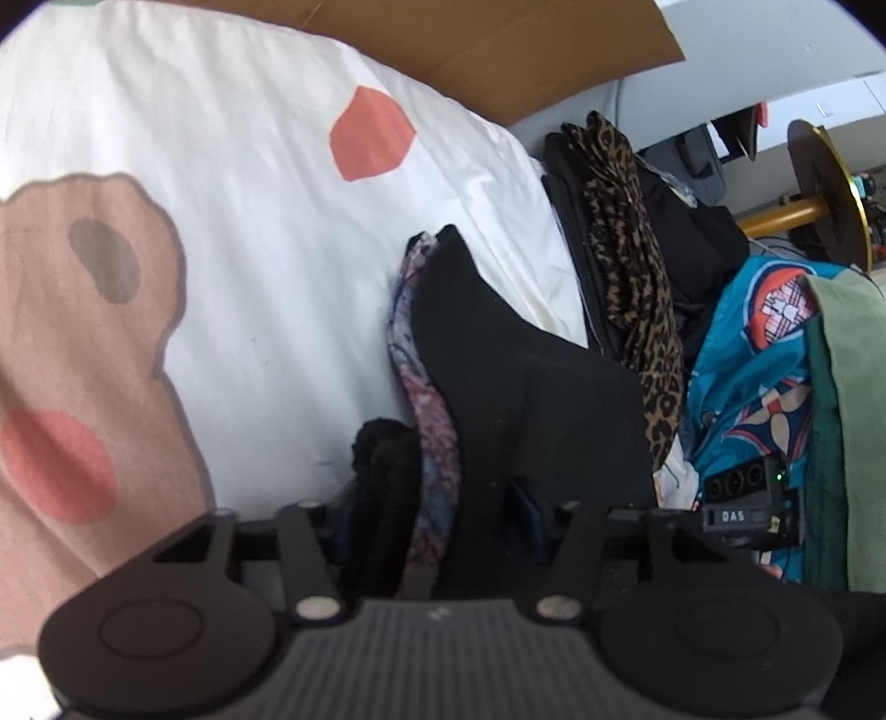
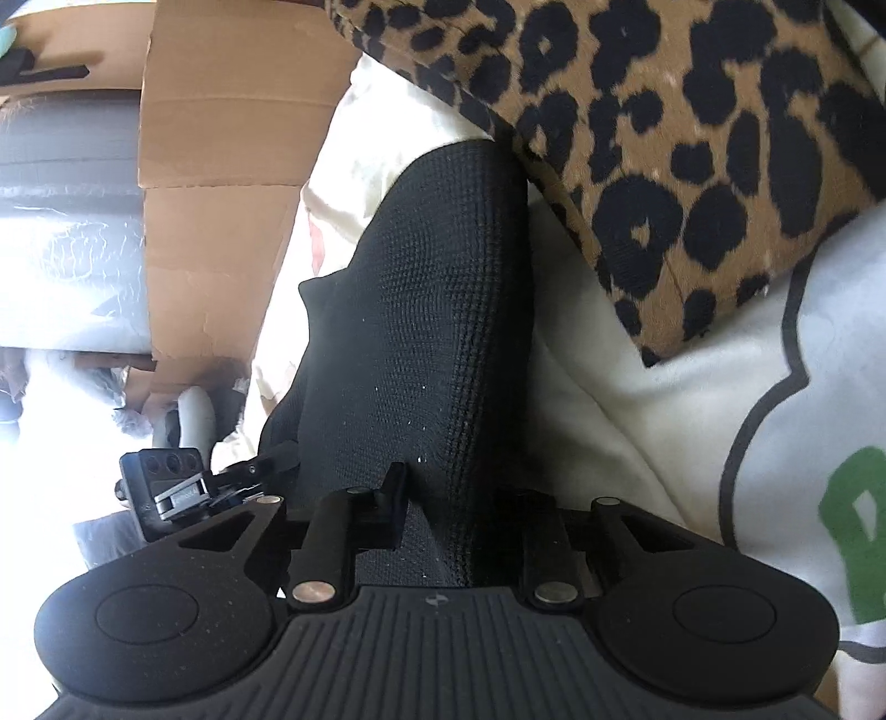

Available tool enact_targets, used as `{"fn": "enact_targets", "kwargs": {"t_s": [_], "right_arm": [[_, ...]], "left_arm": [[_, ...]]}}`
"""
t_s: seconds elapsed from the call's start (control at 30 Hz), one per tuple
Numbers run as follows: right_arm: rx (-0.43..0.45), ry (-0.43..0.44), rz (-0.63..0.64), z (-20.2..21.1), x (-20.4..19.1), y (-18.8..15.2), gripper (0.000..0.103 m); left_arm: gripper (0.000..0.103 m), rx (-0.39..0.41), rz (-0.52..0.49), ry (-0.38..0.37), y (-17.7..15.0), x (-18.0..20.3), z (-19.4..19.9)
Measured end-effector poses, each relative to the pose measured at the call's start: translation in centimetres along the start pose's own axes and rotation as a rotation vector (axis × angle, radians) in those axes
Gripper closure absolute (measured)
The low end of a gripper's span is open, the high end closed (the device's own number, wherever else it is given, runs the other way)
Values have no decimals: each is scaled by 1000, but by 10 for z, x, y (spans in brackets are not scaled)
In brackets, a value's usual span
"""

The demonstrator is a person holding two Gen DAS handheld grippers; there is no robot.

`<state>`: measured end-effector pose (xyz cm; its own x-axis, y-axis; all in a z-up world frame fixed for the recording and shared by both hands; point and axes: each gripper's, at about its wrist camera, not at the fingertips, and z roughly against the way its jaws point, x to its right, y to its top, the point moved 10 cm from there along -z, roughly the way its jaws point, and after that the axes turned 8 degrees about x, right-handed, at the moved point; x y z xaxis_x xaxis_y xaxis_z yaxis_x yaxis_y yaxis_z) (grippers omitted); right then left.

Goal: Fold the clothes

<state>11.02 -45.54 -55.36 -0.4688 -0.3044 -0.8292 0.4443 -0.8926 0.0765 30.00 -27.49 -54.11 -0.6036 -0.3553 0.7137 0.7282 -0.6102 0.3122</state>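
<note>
The left wrist view shows one black garment (image 1: 498,354), one floral cloth (image 1: 429,421) beside it, one leopard-print garment (image 1: 626,243), one blue patterned garment (image 1: 742,354), one green garment (image 1: 847,421) and one sheet (image 1: 266,232) with two coral spots. One cardboard box (image 1: 498,44) stands behind. Two grippers show in all, one per view: left (image 1: 437,515), right (image 2: 459,515).

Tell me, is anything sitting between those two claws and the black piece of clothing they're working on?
Nothing visible. The black garment already runs straight in between the fingers of the right gripper, and black fabric also sits between the fingers of the left gripper, bunched with a patterned cloth. A leopard-print garment lies beside it, not in the way.
</note>
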Motion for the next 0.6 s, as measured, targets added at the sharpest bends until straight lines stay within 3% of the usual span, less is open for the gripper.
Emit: {"fn": "enact_targets", "kwargs": {"t_s": [0.17,0.27,0.6], "right_arm": [[-9,7,-9,-8,-1,-1,84],[-12,-45,10,-10,-2,-2,93],[-20,-229,98,-15,-16,-4,96]], "left_arm": [[65,-14,24,29,-1,0,-2],[68,-35,44,71,-3,3,-3],[71,-81,69,269,-7,17,3]]}}
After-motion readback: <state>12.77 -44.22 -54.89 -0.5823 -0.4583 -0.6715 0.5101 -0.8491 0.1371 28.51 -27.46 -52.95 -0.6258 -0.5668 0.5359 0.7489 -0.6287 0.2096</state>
